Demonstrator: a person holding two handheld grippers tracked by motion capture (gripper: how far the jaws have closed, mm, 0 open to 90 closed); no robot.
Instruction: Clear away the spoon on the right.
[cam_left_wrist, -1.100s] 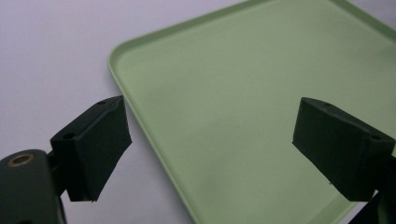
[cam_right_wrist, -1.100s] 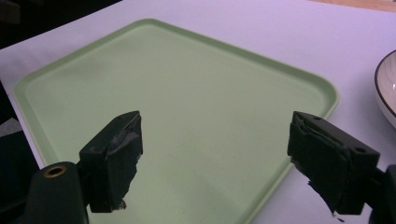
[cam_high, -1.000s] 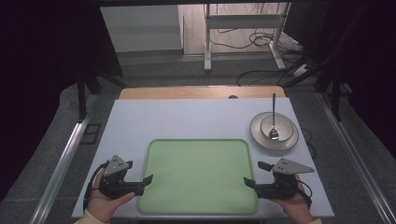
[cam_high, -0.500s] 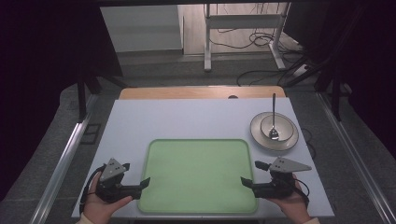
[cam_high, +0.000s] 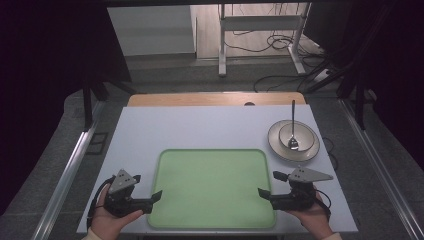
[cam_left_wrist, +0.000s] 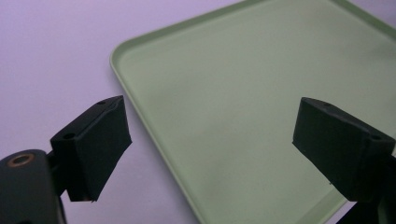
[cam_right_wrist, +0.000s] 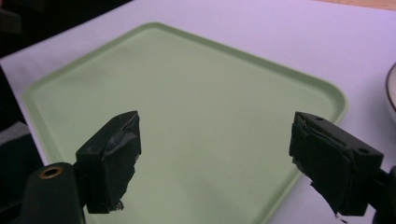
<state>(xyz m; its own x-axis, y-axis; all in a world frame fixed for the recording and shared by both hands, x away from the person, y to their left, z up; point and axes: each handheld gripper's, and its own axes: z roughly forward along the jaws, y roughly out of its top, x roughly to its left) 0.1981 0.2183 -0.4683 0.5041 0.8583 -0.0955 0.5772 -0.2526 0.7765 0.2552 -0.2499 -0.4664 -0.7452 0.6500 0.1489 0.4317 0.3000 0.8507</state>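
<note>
Both claws are poised at the near corners of the flat pale-green plastic tray, and nothing has yet been gripped, so the work looks to be at its very start.

The tray lies empty in the near middle of the pale lilac-white surface. The left claw sits at about 8 o'clock from the tray's centre, its tips right at the tray's left edge near the near-left corner. In the left gripper view its two black jaws stand wide apart, one over the bare surface and the other over the tray floor, straddling the rim without closing on it. The right claw sits at about 4 o'clock, tips at the tray's right edge. In the right gripper view its jaws are likewise spread wide and hold nothing, with the tray spreading out beyond them; whether either jaw touches the rim I cannot tell.

At about 2 o'clock from the tray, well apart from both claws, a round cream ceramic plate carries a small bowl with a metal spoon standing in it, handle pointing to 12 o'clock. These sit untouched.

Judged from this, everything remains to be done: closing on the tray's edges, or reaching for the dishes, has not begun.
</note>
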